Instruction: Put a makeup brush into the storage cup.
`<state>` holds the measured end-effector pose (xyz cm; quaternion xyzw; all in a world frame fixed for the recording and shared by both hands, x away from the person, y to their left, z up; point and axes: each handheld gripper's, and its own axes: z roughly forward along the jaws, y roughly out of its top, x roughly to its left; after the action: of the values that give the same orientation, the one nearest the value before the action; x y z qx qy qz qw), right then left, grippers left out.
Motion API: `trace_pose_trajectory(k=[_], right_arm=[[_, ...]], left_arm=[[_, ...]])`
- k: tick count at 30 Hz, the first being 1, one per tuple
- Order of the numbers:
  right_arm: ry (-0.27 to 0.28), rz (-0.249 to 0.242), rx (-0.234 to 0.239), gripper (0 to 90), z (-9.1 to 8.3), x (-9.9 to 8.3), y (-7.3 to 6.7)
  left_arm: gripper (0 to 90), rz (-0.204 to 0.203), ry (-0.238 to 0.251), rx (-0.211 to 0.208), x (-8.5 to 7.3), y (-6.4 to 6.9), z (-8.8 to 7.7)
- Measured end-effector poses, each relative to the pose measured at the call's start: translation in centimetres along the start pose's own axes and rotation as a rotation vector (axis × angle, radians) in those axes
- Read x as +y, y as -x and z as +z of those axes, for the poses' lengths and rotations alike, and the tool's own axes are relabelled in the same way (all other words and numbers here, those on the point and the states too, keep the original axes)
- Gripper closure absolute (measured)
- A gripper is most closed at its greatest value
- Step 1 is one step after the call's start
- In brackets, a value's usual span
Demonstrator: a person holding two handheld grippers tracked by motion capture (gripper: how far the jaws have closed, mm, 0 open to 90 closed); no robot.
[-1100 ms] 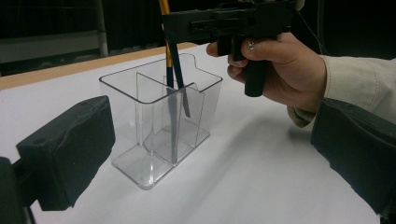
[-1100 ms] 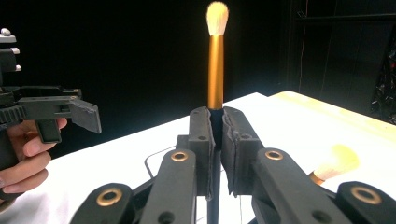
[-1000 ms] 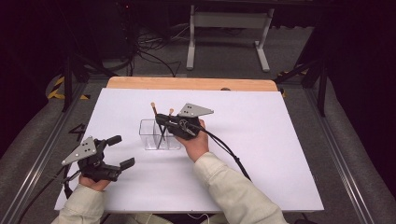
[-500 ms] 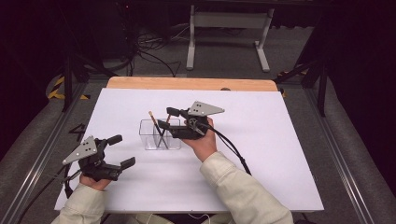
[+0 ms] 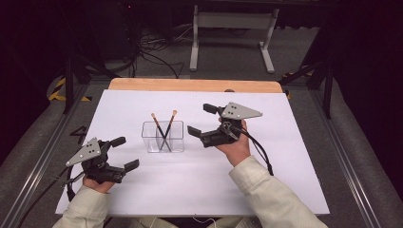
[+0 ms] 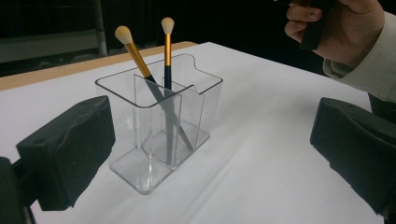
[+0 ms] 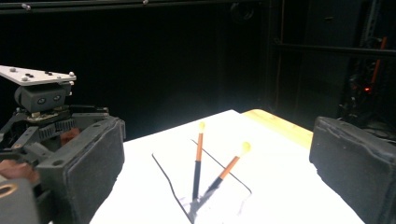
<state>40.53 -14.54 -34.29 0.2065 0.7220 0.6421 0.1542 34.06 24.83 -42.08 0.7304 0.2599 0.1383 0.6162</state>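
Note:
A clear acrylic holder (image 5: 163, 137) with compartments stands mid-table on the white sheet. Two gold-handled makeup brushes (image 5: 169, 124) lean crossed inside it, bristles up. My right gripper (image 5: 200, 119) is open and empty, just right of the holder and apart from it. In the right gripper view the brushes (image 7: 198, 158) and holder (image 7: 205, 189) sit between my wide jaws. Near the front left my left gripper (image 5: 125, 153) rests open and empty. The left gripper view has the holder (image 6: 159, 121) and both brushes (image 6: 166, 44) straight ahead.
The wooden table edge (image 5: 195, 85) runs along the back. Beyond it are a metal stand (image 5: 233, 28) and floor cables (image 5: 152, 52). The person's right hand (image 6: 336, 28) is at the top right of the left gripper view. The left gripper (image 7: 44, 107) appears beyond my right jaws.
My right gripper has drawn back to the right from above the holder with its jaws open, leaving the second brush standing inside. The left gripper has stayed put.

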Motion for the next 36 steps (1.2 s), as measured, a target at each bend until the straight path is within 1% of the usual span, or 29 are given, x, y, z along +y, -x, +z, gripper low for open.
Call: trace_pose_trajectory(k=[1,3,4,5,6,9,11,12,14,16,18,19,20,21,22,24,26,27,28,29,33,36], right_arm=[[-0.017,0.004,-0.01,2.3,-0.7,0.1,0.1],[-0.03,0.009,-0.021,1.4,-1.5,0.2,0.3],[-0.032,0.006,-0.026,1.4,-2.1,0.3,0.4],[-0.035,0.001,-0.031,1.4,-2.5,0.3,0.4],[-0.037,-0.006,-0.046,1.3,-3.4,0.3,0.6],[-0.046,-0.015,-0.071,1.0,-4.8,0.3,1.1],[-0.04,-0.021,-0.085,1.0,-5.7,0.2,1.4],[-0.04,-0.021,-0.085,1.0,-5.7,0.2,1.4],[-0.027,-0.013,-0.101,1.0,-6.7,0.1,1.8],[-0.03,-0.009,-0.105,0.5,-7.8,-0.2,2.3],[-0.051,-0.017,-0.123,0.3,-8.4,-0.4,2.6],[-0.051,-0.017,-0.123,0.3,-8.4,-0.4,2.6],[-0.055,-0.015,-0.128,0.3,-9.1,-0.6,2.9],[-0.055,-0.015,-0.128,0.3,-9.1,-0.6,2.9],[-0.055,-0.014,-0.133,0.3,-9.5,-0.7,3.1],[-0.059,-0.007,-0.145,0.3,-10.5,-1.1,3.4],[-0.06,0.005,-0.14,0.3,-11.1,-1.4,3.6],[-0.06,0.005,-0.14,0.3,-11.1,-1.4,3.6],[-0.068,0.011,-0.146,0.3,-11.4,-1.6,3.7],[-0.065,0.017,-0.15,0.2,-11.9,-1.8,4.0],[-0.053,0.022,-0.17,0.2,-13.1,-2.5,4.2],[-0.058,0.019,-0.18,0.2,-13.4,-3.0,4.3]], left_arm=[[0.7,0.0,0.0,0.002,0.0,0.0,0.0],[0.7,0.001,-0.001,0.002,0.0,0.0,0.1],[0.7,0.008,-0.003,0.0,0.1,0.0,0.0],[0.7,0.006,-0.002,0.001,0.1,0.0,0.1],[0.7,0.007,0.0,0.0,0.1,-0.1,0.1],[0.6,-0.001,0.004,0.004,0.1,0.0,0.1],[0.5,0.009,0.0,0.004,0.2,-0.1,0.2],[0.5,0.009,0.0,0.004,0.2,-0.1,0.2],[0.5,0.007,0.0,0.004,0.2,-0.1,0.2],[0.5,0.008,0.003,0.005,0.2,0.0,0.2],[0.4,0.008,0.006,0.006,0.2,0.1,0.2],[0.4,0.006,0.006,0.009,0.3,0.1,0.1],[0.4,0.005,0.012,0.005,0.3,0.2,0.1],[0.4,0.005,0.012,0.005,0.3,0.2,0.1],[0.4,0.004,0.013,0.005,0.3,0.2,0.1],[0.4,0.006,0.011,0.003,0.3,0.2,0.1],[0.4,0.001,0.01,-0.001,0.3,0.2,0.1],[0.4,0.001,0.01,0.0,0.3,0.3,0.1],[0.4,0.0,0.011,0.001,0.3,0.3,0.1],[0.4,0.0,0.013,-0.001,0.4,0.3,0.1],[0.3,0.011,0.003,0.003,0.3,0.6,-0.3],[0.3,0.007,0.013,0.003,0.4,0.7,-0.4]])
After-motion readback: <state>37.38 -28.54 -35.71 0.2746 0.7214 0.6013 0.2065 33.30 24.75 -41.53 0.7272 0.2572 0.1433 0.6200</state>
